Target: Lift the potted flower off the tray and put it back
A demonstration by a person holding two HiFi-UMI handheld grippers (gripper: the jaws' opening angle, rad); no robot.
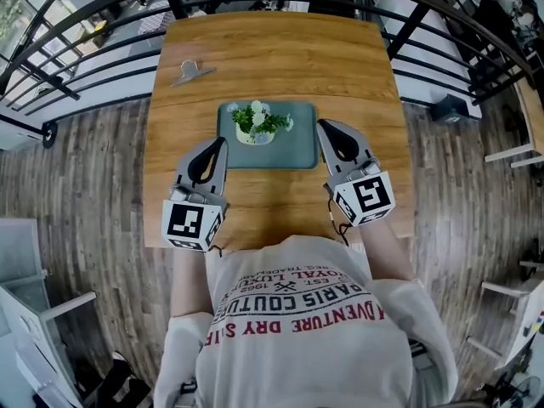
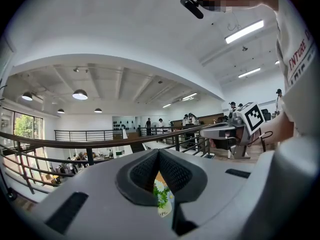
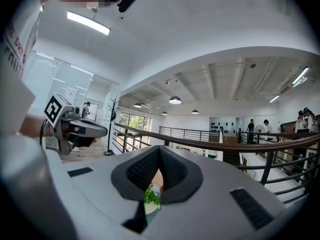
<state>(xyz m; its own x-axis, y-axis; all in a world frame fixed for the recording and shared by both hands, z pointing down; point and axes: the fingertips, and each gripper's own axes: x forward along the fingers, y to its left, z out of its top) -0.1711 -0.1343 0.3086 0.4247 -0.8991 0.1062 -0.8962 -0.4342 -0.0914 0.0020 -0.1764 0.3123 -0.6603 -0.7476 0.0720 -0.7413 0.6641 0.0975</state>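
The potted flower stands upright on the grey-green tray, in the tray's far half and a little left of its middle; the tray lies flat near the centre of the wooden tabletop. Nothing grips the pot, and both tools are clear of it.

The left hand-held gripper sits by the tray's near left corner, its tip angled in toward the flower; in the left gripper view its two dark pads meet at the tip, so the jaws are together with nothing between them. The white blooms and green leaves show only low down, through the small gap under the joined pads.

The right hand-held gripper is just beside the tray's right edge, also angled inward; its jaws are likewise pressed together and empty, with a sliver of the plant visible beneath the pads in the right gripper view. Each tool looks out roughly level, over the dark railing and into the hall beyond.

A small metal clip lies on the far left of the tabletop, well apart from the tray.
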